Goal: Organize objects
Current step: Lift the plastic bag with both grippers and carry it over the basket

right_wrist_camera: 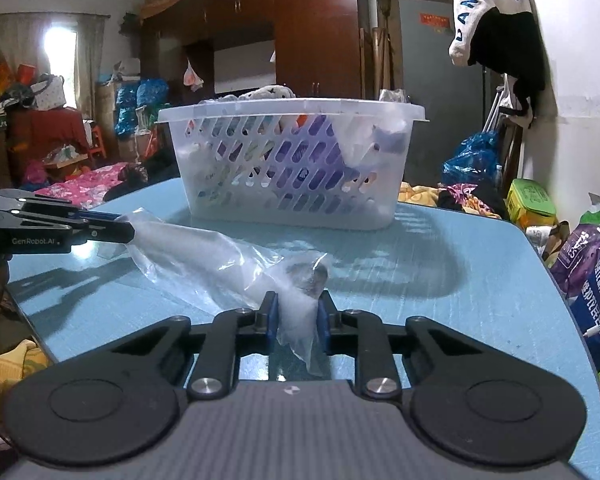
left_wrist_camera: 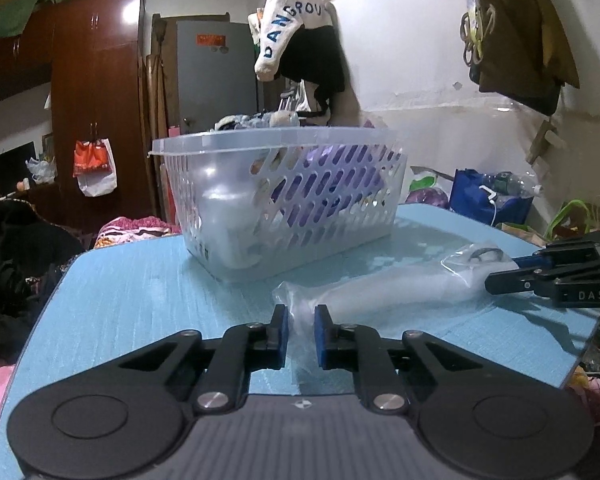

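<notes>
A long clear plastic bag (left_wrist_camera: 384, 288) with a white object inside lies on the blue table (left_wrist_camera: 140, 288), in front of a translucent slotted basket (left_wrist_camera: 284, 200) full of items. My left gripper (left_wrist_camera: 301, 316) is closed on one end of the bag. My right gripper (right_wrist_camera: 298, 312) is closed on the other end of the bag (right_wrist_camera: 204, 260), where a dark ring shows inside. Each gripper shows in the other's view: the right gripper (left_wrist_camera: 496, 278) at the far right, the left gripper (right_wrist_camera: 124, 232) at the far left. The basket (right_wrist_camera: 292, 168) stands behind the bag.
Blue table (right_wrist_camera: 460, 288) edges are near on all sides. Bags and clutter (right_wrist_camera: 580, 248) sit past the right edge. A bed with pink covers (right_wrist_camera: 84, 184) lies to the left. Clothes (left_wrist_camera: 296, 40) hang on the white wall behind the basket.
</notes>
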